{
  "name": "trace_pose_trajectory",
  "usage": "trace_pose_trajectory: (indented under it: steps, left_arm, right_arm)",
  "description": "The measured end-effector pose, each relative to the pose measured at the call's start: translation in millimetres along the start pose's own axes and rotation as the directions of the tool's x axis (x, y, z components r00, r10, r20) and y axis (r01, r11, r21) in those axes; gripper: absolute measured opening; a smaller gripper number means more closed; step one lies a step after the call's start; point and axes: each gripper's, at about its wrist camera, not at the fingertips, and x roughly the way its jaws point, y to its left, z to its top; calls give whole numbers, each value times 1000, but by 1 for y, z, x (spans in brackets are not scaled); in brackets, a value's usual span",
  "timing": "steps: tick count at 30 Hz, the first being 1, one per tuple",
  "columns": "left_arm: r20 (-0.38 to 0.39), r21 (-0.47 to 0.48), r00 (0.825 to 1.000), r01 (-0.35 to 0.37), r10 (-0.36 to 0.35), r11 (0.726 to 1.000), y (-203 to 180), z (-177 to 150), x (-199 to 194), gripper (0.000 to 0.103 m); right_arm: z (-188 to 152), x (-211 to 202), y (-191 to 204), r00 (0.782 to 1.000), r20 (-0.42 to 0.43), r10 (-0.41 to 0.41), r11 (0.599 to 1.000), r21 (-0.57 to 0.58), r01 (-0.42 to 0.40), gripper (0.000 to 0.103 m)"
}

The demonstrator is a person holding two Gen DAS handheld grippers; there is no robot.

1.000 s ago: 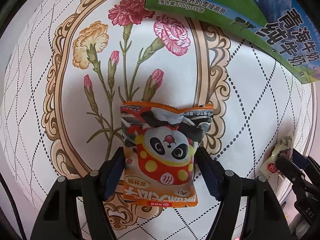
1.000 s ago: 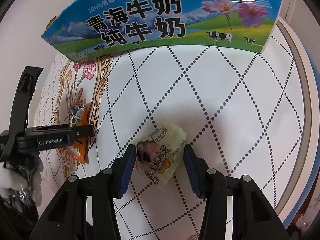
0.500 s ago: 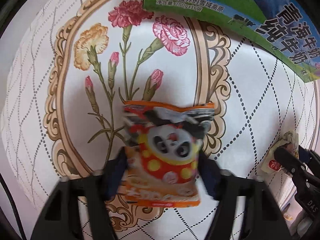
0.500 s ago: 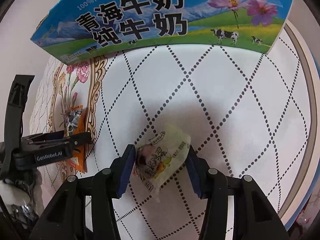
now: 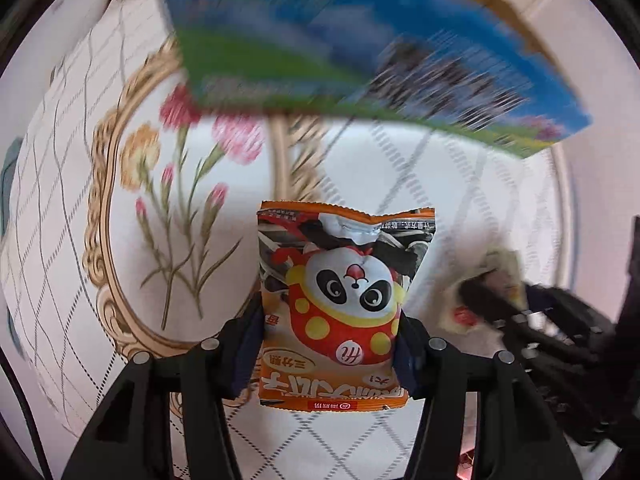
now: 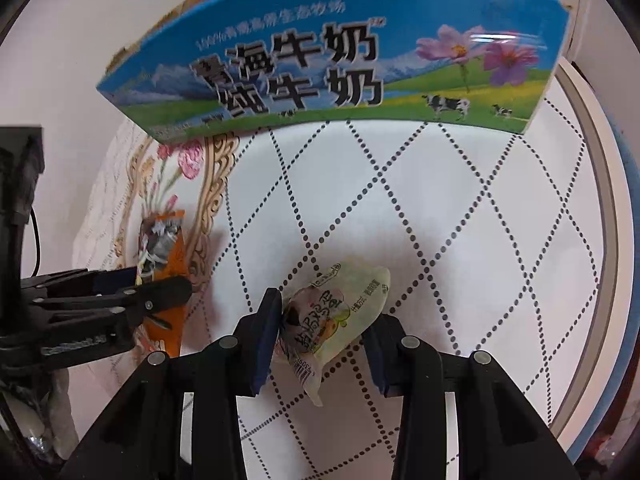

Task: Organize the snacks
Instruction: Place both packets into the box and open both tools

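Observation:
My left gripper [image 5: 330, 344] is shut on an orange panda snack packet [image 5: 340, 300] and holds it above the flowered tablecloth. The packet also shows in the right wrist view [image 6: 162, 248], with the left gripper [image 6: 160, 286] around it. My right gripper [image 6: 320, 328] is shut on a pale green snack pouch [image 6: 336, 312], lifted off the cloth; the pouch is a blur in the left wrist view [image 5: 480, 292]. A blue and green milk carton box [image 6: 340, 68] stands at the far side of the table, its torn cardboard top open; it shows blurred in the left wrist view [image 5: 340, 48].
The round table [image 6: 592, 208] has a white cloth with dotted diamonds and a gold-framed flower print [image 5: 180, 184]. A pale wall lies behind the box. The table rim curves along the right.
Both grippers have lifted their packets off the cloth and moved toward the milk box, which now looms larger. The left view is motion-blurred.

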Motion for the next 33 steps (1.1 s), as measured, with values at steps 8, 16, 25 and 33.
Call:
trace_pose_trajectory:
  steps: [8, 16, 25, 33]
  left_arm:
    - [149, 83, 982, 106, -118, 991, -41, 52, -89, 53]
    - [219, 112, 976, -2, -23, 994, -44, 141, -115, 53]
    - [155, 106, 966, -226, 208, 968, -16, 205, -50, 53]
    - [-6, 117, 982, -185, 187, 976, -5, 205, 0, 57]
  right_arm:
    - [23, -56, -9, 993, 99, 67, 997, 35, -71, 41]
    - [98, -122, -1, 958, 273, 85, 996, -26, -81, 42]
    - [176, -83, -16, 971, 237, -1, 1000, -12, 5, 42]
    - [184, -35, -25, 993, 104, -52, 998, -24, 54, 42]
